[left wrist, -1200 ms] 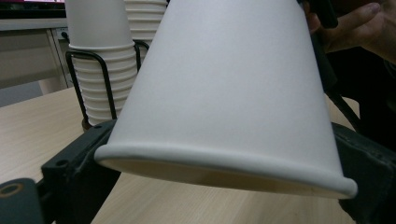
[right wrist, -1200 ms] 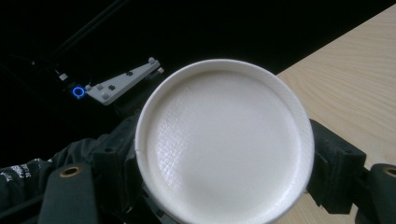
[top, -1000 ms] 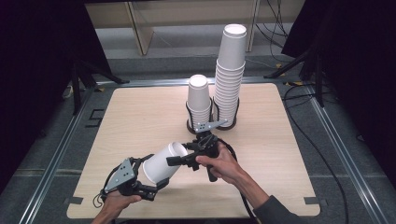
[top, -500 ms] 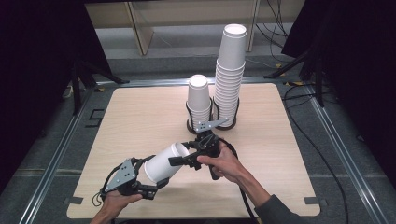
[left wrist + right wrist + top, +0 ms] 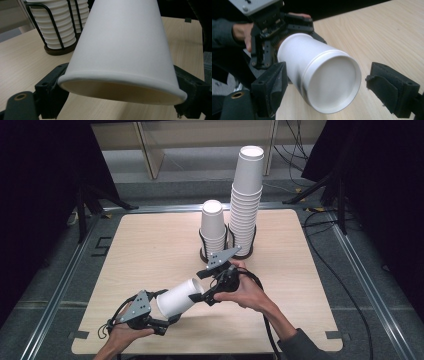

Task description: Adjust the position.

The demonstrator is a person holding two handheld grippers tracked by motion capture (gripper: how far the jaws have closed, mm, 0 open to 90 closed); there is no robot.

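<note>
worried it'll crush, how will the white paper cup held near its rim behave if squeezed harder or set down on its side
The white paper cup looks thin-walled, so it would probably dent near the rim where the left gripper clamps it. It is likely very light. Its tapered round body would probably roll in a curve on the wooden table.

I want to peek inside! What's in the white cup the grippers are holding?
The left gripper view looks up into the paper cup at its rim: a pale, bare bit of inner wall there. Deeper in is hidden. The right gripper view faces its closed bottom.
</note>
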